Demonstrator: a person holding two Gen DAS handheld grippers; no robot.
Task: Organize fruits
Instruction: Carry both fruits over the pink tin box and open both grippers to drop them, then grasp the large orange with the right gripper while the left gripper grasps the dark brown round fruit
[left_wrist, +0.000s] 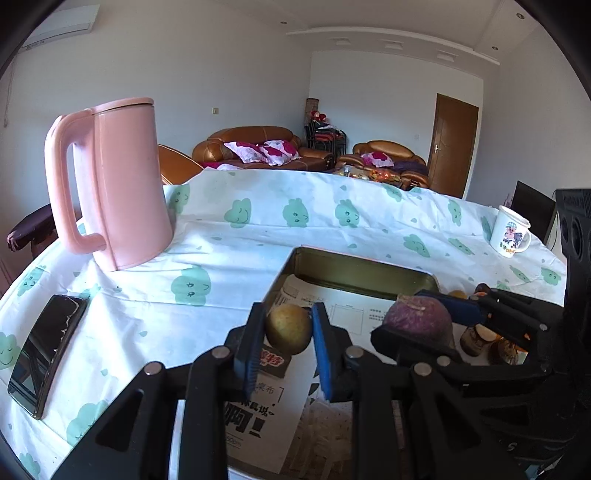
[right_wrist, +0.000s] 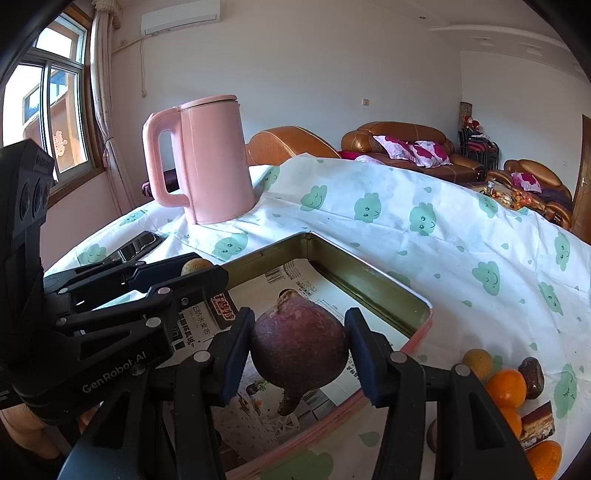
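Note:
A rectangular metal tin, lined with printed paper, lies open on the tablecloth. My left gripper is shut on a small yellow-brown round fruit above the tin's near left part; the fruit also shows in the right wrist view. My right gripper is shut on a dark purple round fruit over the tin's near right part; it also shows in the left wrist view. Oranges, a yellowish fruit and brown pieces lie on the cloth right of the tin.
A tall pink kettle stands at the back left. A black phone lies at the left edge. A white mug stands at the far right. Sofas stand beyond the table.

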